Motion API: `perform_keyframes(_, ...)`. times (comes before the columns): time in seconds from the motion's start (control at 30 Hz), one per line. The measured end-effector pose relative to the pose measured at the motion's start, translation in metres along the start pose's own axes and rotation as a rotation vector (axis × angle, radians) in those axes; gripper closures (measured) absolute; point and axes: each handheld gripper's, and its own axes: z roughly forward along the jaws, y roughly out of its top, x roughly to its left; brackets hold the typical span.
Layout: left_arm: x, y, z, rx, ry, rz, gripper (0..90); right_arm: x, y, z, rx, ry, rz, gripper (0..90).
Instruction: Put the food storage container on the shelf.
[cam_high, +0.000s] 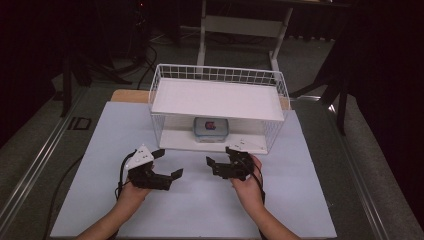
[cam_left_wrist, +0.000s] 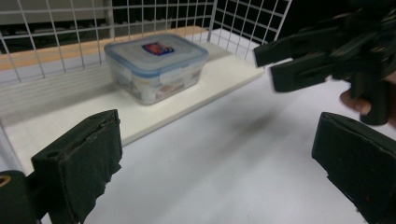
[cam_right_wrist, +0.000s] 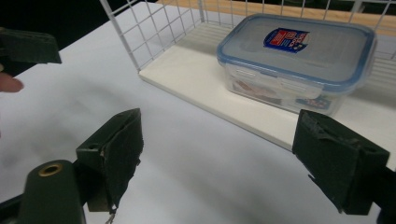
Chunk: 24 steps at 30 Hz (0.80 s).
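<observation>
A clear plastic box with a blue-rimmed lid (cam_high: 211, 128) stands on the lower shelf (cam_high: 175, 141) of a white wire rack (cam_high: 218, 75). My left gripper (cam_high: 167, 163) rests on the table in front of the rack, left of centre, open and holding nothing. My right gripper (cam_high: 219, 155) sits just beside it, also open, close to the shelf's front edge. In the left gripper view the box (cam_left_wrist: 156, 65) lies ahead beyond the spread jaws (cam_left_wrist: 215, 158), with the right gripper (cam_left_wrist: 322, 56) at upper right. The right gripper view looks past its wide jaws (cam_right_wrist: 219, 154) at the box (cam_right_wrist: 296, 60).
The rack has a white upper shelf (cam_high: 217, 98) directly over the box, and wire mesh walls at its sides and back. A white mat (cam_high: 200, 210) covers the table. A dark floor, cables and a stand's legs (cam_high: 240, 30) lie beyond the table.
</observation>
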Motion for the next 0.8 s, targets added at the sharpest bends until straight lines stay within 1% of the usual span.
perform_keyframes(0.03,0.000,0.000,-0.002,0.011,-0.001,0.006,2.8,-0.001,-0.001,-0.002,-0.004,0.000,-0.005,15.8)
perform_keyframes(0.07,0.000,0.000,-0.002,0.011,-0.001,0.006,2.8,-0.001,-0.001,-0.002,-0.004,0.000,-0.005,15.8)
perform_keyframes(0.13,0.002,-0.001,-0.008,0.017,-0.005,0.006,2.8,-0.005,-0.005,-0.011,-0.010,0.007,-0.014,15.8)
perform_keyframes(0.2,0.004,-0.001,-0.013,0.009,-0.014,0.007,2.8,-0.007,-0.008,-0.017,-0.014,-0.001,-0.018,15.8)
perform_keyframes(0.23,0.004,-0.001,-0.015,0.011,-0.011,0.010,2.8,-0.008,-0.010,-0.020,-0.018,-0.003,-0.021,15.9)
perform_keyframes(0.3,0.004,-0.001,-0.015,0.011,-0.011,0.010,2.8,-0.008,-0.012,-0.023,-0.023,-0.006,-0.029,15.9)
perform_keyframes(0.33,0.006,-0.004,-0.023,0.018,-0.005,0.018,2.8,-0.010,-0.016,-0.028,-0.018,-0.009,-0.043,15.9)
perform_keyframes(0.43,0.011,-0.009,-0.030,0.021,-0.001,0.007,2.8,-0.012,-0.022,-0.036,-0.014,-0.013,-0.061,15.9)
perform_keyframes(0.47,0.011,-0.009,-0.030,0.021,-0.001,0.007,2.8,-0.012,-0.022,-0.036,-0.014,-0.013,-0.061,15.9)
perform_keyframes(0.53,0.015,-0.014,-0.037,0.024,0.006,-0.004,2.8,-0.015,-0.026,-0.045,-0.016,-0.013,-0.058,15.9)
perform_keyframes(0.57,0.016,-0.015,-0.040,0.024,0.010,-0.002,2.8,-0.017,-0.027,-0.048,-0.020,-0.013,-0.062,16.0)
perform_keyframes(0.6,0.017,-0.016,-0.042,0.021,0.009,-0.005,2.8,-0.018,-0.028,-0.051,-0.021,-0.005,-0.063,16.0)
perform_keyframes(0.67,0.020,-0.018,-0.047,0.020,0.018,-0.009,2.8,-0.020,-0.031,-0.055,-0.018,-0.015,-0.072,16.0)
perform_keyframes(0.73,0.022,-0.021,-0.052,0.023,0.025,-0.014,2.8,-0.023,-0.034,-0.060,-0.021,-0.001,-0.070,16.0)
perform_keyframes(0.8,0.023,-0.023,-0.056,0.025,0.028,-0.016,2.8,-0.024,-0.036,-0.065,-0.018,-0.004,-0.070,16.0)
